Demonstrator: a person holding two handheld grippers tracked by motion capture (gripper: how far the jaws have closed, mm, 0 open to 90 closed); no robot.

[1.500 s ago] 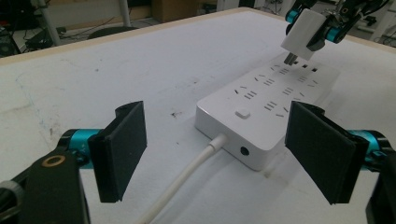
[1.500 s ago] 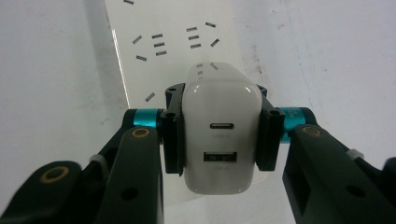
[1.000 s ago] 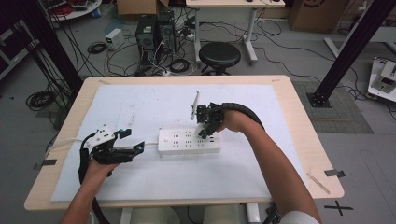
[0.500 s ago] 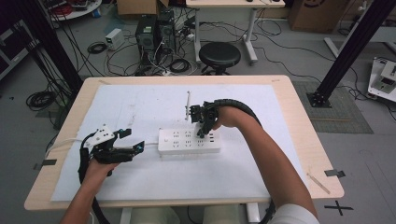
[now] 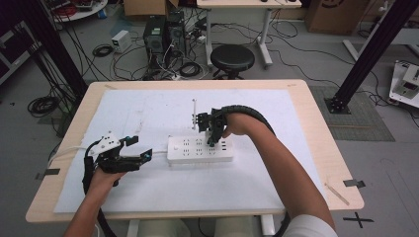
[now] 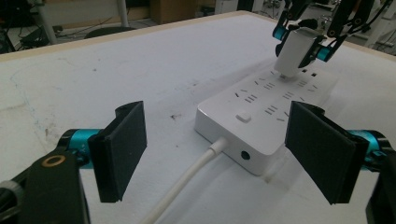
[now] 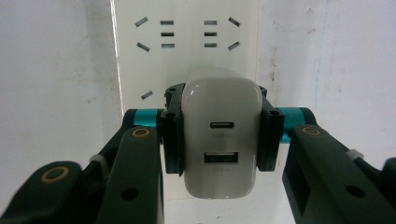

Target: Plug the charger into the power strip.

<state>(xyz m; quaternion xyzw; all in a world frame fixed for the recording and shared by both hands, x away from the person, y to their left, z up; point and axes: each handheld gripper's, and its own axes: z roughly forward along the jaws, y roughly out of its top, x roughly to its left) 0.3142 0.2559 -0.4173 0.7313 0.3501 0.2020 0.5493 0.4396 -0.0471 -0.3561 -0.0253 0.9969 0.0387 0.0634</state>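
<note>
Charger, light, rigid, slick plastic, is clamped by its flat sides in the right tongs over the power strip; left tongs wide, flanking the strip's cord end.

So the power strip lies mid-desk, just right of the left claw, cord end toward it. The charger sits between the right claw pads, directly over the strip's sockets.
</note>
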